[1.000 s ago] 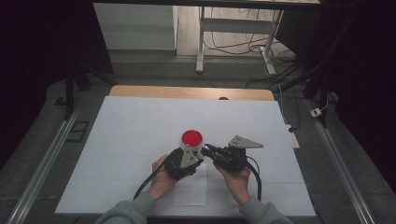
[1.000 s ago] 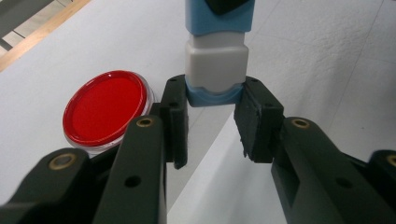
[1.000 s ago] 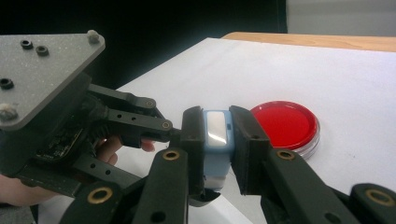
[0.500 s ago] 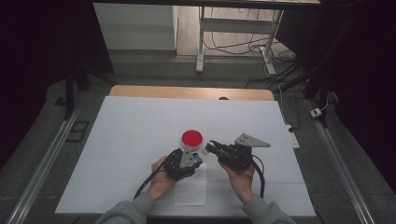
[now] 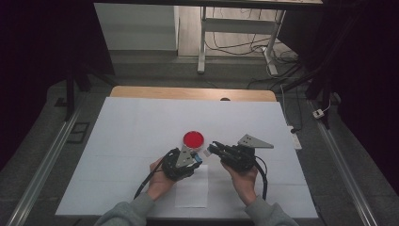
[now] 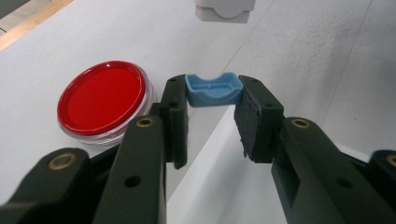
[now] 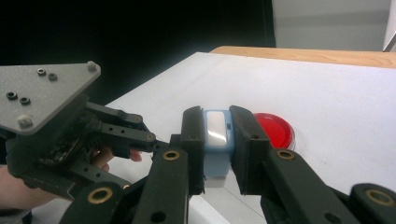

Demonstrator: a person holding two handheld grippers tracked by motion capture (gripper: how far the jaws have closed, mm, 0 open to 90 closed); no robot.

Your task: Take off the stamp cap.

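My left gripper (image 6: 214,95) is shut on a small blue curved piece (image 6: 212,86), pinched between its fingertips just above the white table cover (image 5: 136,127). In the high view this left gripper (image 5: 196,157) sits just below a round red-lidded dish (image 5: 193,139). The dish (image 6: 100,98) lies left of the jaws in the left gripper view. My right gripper (image 7: 215,123) is shut on a small blue-and-white block (image 7: 215,135). In the high view the right gripper (image 5: 211,147) points left toward the left gripper, a short gap between them. The red dish (image 7: 275,129) lies behind the block.
A loose white sheet of paper (image 5: 190,188) lies under the hands near the table's front edge. A wooden strip (image 5: 188,93) runs along the far edge of the table. Beyond it are desk legs and cables (image 5: 263,47) on the floor. The white cover stretches wide to left and right.
The right gripper has shifted slightly to the right, opening a small gap from the left one. Both grippers stay shut on their pieces.
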